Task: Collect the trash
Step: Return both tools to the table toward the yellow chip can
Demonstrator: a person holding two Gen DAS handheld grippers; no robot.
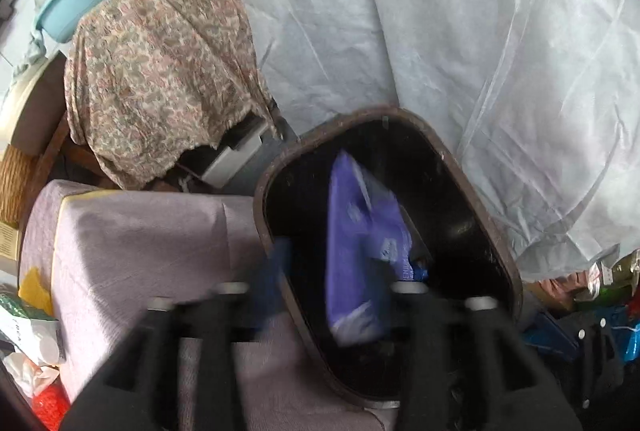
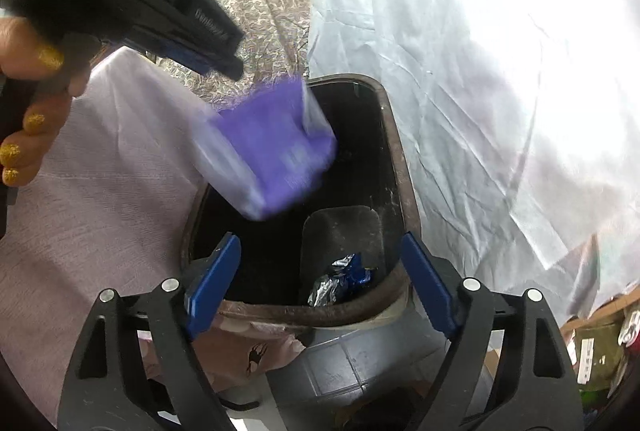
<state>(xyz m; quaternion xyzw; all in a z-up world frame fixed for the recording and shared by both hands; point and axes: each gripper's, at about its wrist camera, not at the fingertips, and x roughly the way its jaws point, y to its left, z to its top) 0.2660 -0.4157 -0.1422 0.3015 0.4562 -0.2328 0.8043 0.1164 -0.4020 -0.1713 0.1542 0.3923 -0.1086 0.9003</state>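
With both the left tongs [image 2: 224, 65] and right tongs [image 2: 320, 287] spread empty, the purple wrapper [image 2: 276, 151] should drop cleanly inside the bin [image 2: 394, 167].

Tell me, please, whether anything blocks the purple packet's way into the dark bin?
Nothing visible does. The purple packet, motion-blurred, is over the open mouth of the bin; only a crumpled foil wrapper lies at the bottom.

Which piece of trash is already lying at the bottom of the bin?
The crumpled blue and silver foil wrapper lies on the bin floor. The purple packet is blurred, in mid-air over the bin's opening, below the left gripper.
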